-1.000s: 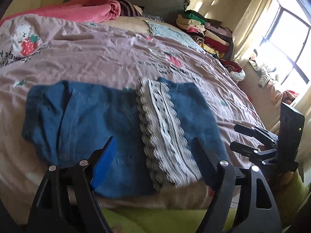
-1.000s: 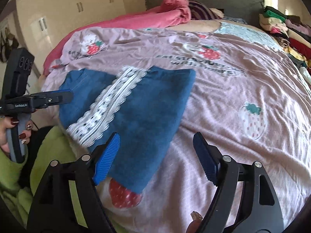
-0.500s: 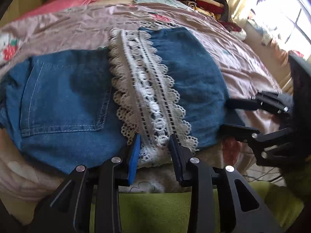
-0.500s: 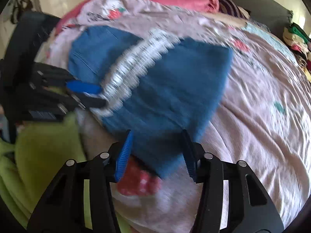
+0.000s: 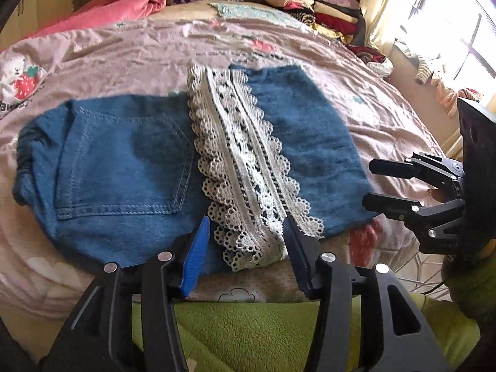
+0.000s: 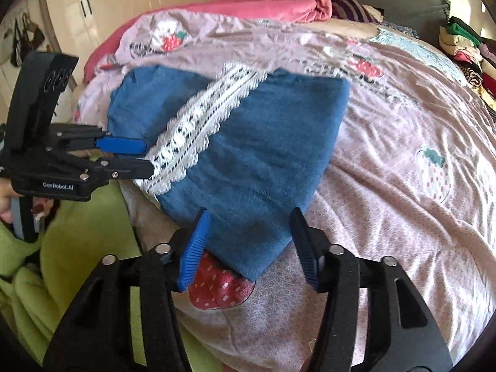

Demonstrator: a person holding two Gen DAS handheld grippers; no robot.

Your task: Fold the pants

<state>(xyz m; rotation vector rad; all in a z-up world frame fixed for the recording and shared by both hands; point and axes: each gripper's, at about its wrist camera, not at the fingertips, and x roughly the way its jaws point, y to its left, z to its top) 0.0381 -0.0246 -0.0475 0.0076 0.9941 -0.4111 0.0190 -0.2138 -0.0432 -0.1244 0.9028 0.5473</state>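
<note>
Blue denim pants [image 5: 124, 167] with a white lace hem [image 5: 245, 167] lie folded on the pink bed cover, near its front edge. My left gripper [image 5: 246, 226] is open, its fingers either side of the lace hem's near end. My right gripper [image 6: 249, 220] is open, its fingers either side of the near corner of the folded blue leg [image 6: 263, 155]. The right gripper also shows in the left wrist view [image 5: 375, 183], at the pants' right edge. The left gripper shows in the right wrist view [image 6: 136, 156], at the lace hem [image 6: 198, 121].
The pink strawberry-print bed cover [image 5: 124, 55] spreads all around. A pink blanket [image 5: 124, 0] lies at the headboard. Stacked folded clothes [image 5: 313, 6] stand at the far right by the window. Green fleece [image 5: 248, 325] is below the grippers. White wardrobes [image 6: 124, 3] stand at the left.
Both grippers have opened wider than half a second ago and drawn back a little. The pants lie in the same place.
</note>
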